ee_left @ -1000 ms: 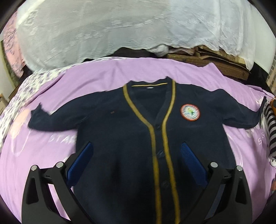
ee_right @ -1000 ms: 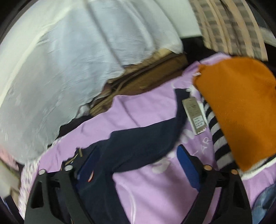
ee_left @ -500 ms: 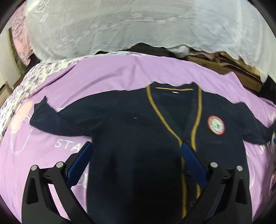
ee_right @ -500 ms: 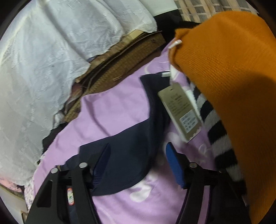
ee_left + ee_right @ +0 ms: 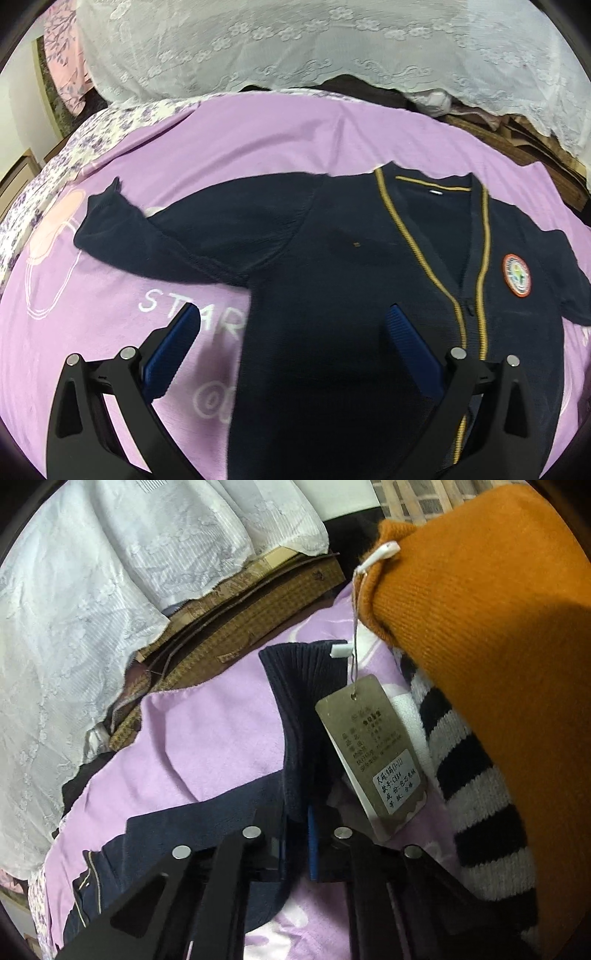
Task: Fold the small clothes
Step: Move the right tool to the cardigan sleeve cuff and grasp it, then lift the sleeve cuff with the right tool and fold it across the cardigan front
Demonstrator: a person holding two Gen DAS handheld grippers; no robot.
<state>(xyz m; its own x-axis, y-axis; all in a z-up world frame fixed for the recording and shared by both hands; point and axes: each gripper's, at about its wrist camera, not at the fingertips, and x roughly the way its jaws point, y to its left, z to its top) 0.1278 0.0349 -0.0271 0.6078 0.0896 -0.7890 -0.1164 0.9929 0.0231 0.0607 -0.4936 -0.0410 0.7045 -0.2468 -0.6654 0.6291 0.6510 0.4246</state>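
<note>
A navy cardigan with gold trim and a round chest badge lies face up on the purple bedspread. Its left sleeve stretches out to the left. My left gripper is open and empty above the cardigan's lower left side. In the right wrist view the cardigan's other sleeve runs up between the fingers. My right gripper is shut on that sleeve near its cuff.
An orange knit garment with a hanging paper tag and a black-and-white striped piece lie right beside the right gripper. White lace cloth and brown woven mats border the bed's far side.
My right gripper moved onto the sleeve and shut on it. My left gripper shifted left, so the cardigan now sits further right in its view.
</note>
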